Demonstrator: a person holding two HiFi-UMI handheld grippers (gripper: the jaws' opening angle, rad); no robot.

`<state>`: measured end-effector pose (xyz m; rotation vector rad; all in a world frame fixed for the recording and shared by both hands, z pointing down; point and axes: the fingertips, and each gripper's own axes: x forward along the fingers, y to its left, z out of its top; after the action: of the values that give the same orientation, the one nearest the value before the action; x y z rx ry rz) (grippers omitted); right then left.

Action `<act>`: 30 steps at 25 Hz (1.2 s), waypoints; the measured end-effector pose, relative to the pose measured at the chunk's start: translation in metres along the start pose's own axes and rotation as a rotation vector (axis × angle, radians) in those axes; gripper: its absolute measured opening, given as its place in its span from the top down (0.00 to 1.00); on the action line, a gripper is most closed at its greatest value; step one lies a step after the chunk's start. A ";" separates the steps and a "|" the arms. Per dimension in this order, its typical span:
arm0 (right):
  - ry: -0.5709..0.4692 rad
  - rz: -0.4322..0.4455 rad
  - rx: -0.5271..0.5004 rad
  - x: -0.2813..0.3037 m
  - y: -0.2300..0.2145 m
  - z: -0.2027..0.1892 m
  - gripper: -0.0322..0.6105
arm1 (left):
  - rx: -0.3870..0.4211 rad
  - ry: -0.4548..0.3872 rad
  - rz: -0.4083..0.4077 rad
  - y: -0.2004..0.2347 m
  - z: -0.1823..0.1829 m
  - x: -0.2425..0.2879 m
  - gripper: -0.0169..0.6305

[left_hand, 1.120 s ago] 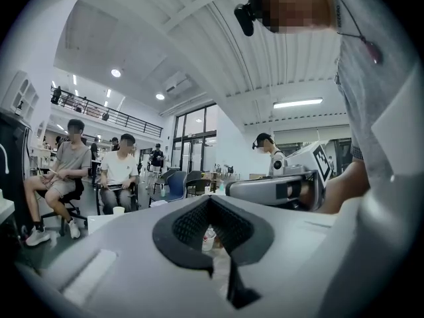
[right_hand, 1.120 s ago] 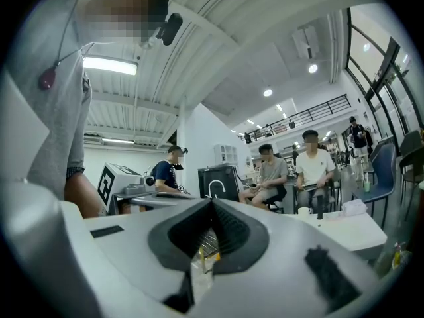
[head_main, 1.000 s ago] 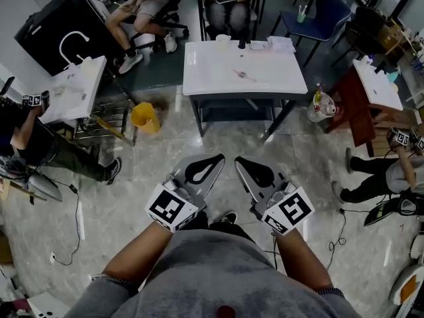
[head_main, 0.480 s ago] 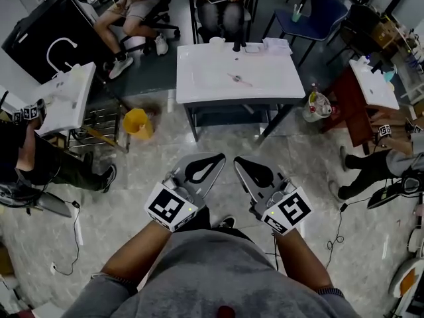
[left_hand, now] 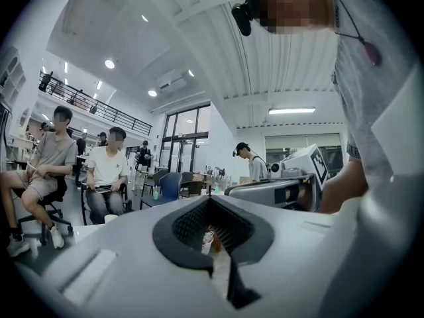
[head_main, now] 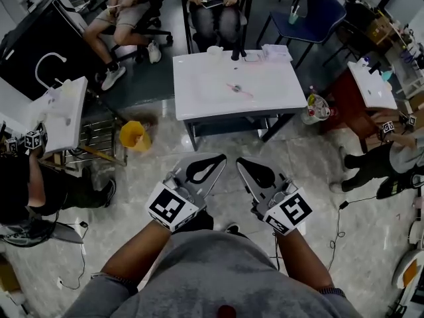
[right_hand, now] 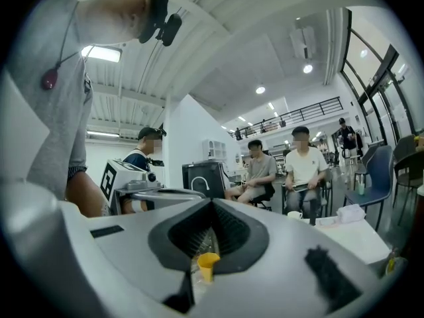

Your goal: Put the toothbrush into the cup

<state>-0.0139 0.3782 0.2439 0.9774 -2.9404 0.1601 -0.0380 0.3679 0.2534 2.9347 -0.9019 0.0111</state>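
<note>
In the head view a white table (head_main: 199,88) stands ahead of me on the floor. A thin pink toothbrush (head_main: 238,89) lies near its middle. A small white cup (head_main: 214,49) stands at its far edge and also shows as the cup (left_hand: 110,218) and the cup (right_hand: 295,214) in the two gripper views. My left gripper (head_main: 217,158) and right gripper (head_main: 240,161) are held side by side close to my body, well short of the table. Both are shut with nothing between the jaws, as seen at the left gripper (left_hand: 212,207) and right gripper (right_hand: 212,205).
Two people sit on chairs just behind the table. A yellow bucket (head_main: 132,135) and a white side table (head_main: 63,108) stand to the left, a plastic bag (head_main: 318,106) and a reddish table (head_main: 348,101) to the right. Cables lie on the floor.
The table has grown larger and slid lower and leftward in the head view, so I have come closer to it. Both grippers keep the same pose, shut.
</note>
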 end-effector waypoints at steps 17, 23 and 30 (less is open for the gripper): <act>0.011 -0.097 0.040 0.084 -0.025 -0.004 0.93 | -0.020 0.032 -0.089 0.088 -0.019 0.000 0.96; 0.015 -0.106 0.050 0.093 -0.041 -0.006 0.93 | -0.042 0.053 -0.094 0.103 -0.024 0.009 0.96; 0.019 -0.111 0.052 0.101 -0.081 -0.012 0.93 | -0.013 0.056 -0.083 0.127 -0.028 0.039 0.96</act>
<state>-0.0467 0.2551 0.2698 1.1357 -2.8696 0.2414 -0.0769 0.2434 0.2908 2.9417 -0.7687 0.0817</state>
